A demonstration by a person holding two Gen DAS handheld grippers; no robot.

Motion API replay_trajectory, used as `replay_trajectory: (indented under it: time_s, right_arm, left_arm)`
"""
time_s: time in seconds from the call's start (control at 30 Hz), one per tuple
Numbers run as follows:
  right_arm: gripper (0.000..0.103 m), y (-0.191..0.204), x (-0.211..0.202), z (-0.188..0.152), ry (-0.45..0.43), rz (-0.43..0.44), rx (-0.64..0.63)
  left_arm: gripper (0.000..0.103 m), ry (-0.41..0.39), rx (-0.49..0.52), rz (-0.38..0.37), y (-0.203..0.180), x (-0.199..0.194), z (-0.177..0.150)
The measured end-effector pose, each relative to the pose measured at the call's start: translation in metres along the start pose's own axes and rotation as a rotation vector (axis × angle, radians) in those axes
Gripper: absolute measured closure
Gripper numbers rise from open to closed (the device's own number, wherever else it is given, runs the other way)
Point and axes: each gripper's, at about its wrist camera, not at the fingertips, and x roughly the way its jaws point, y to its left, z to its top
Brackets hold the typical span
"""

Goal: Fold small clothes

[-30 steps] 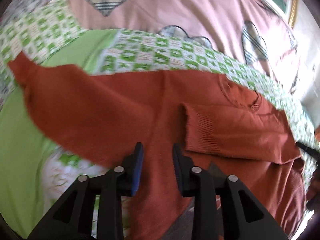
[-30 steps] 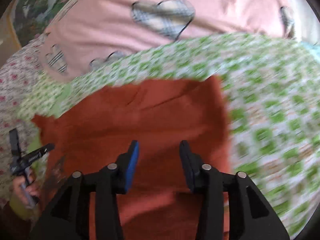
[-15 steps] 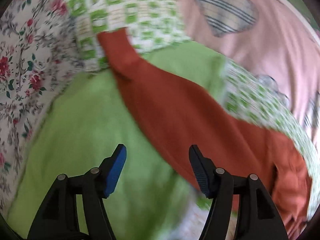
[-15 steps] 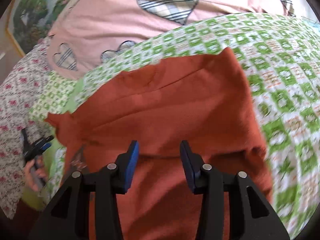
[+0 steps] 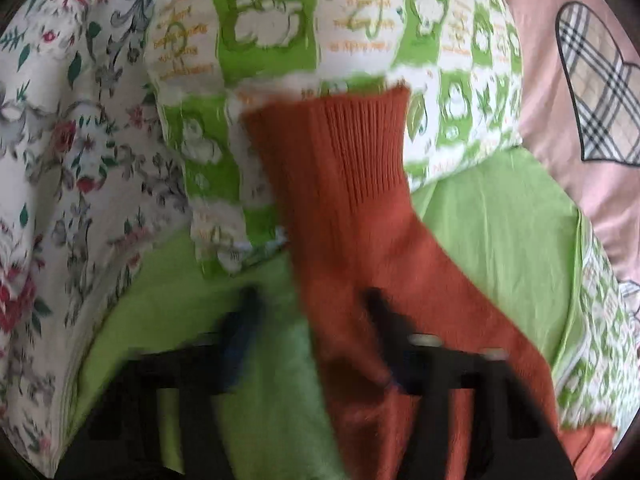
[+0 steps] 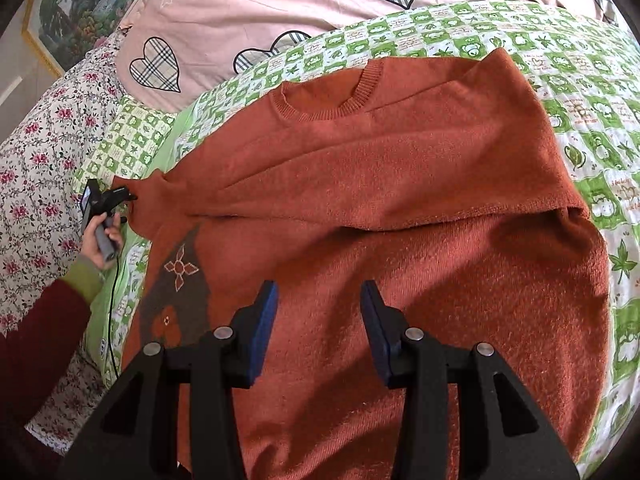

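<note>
The right hand-held gripper (image 6: 318, 320) is nearest in its own view. Its two blue pads are apart, so it is open and holds nothing. It hangs over the lower half of the rust-orange knitted sweater (image 6: 380, 208).

The sweater lies spread on the bed, on top of the green and white checked quilt (image 6: 580, 92). One sleeve is folded across the chest. Its round neck hole points to the far side of the bed. A dark brown patch with a small flower shape (image 6: 180, 280) sits near the sweater's left edge.

Out at the left side of the bed, the person's hand holds the left hand-held gripper (image 6: 124, 200) right at the end of the other sleeve.

In the left view that gripper (image 5: 310, 320) is very blurry. The long orange sleeve with the ribbed cuff (image 5: 352, 200) runs between its two fingers, which look apart. I cannot tell if they pinch the sleeve. Plain light green cloth (image 5: 500, 232) lies under the sleeve.

Farther back is a white sheet with red flowers (image 6: 36, 168). Past the quilt lies a pink cover with checked hearts (image 6: 224, 4). A framed picture of green trees (image 6: 68, 4) stands in the far left corner.
</note>
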Motion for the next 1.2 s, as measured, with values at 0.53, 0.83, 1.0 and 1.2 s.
replay_trajectory:
  time_s: [0.53,0.83,1.0,1.2]
  right_arm:
    - [0.059,-0.001,-0.016,-0.008,-0.050,0.056,0.022]
    - [0.059,-0.027,-0.040,-0.018,-0.098,0.018,0.066]
    - [0.059,-0.041,-0.053,-0.022,-0.119,0.005,0.096]
    - [0.059,-0.059,-0.068,-0.027,-0.146,-0.015,0.137]
  left_arm:
    - [0.101,-0.149,0.317,-0.441,-0.136,-0.156,-0.116]
    - [0.101,-0.017,0.505,-0.715,-0.250,-0.225,-0.267]
    - [0.101,0.011,0.631,-0.770,-0.311,-0.247,-0.340]
    - [0.101,0.080,0.749,-0.760,-0.367,-0.227,-0.401]
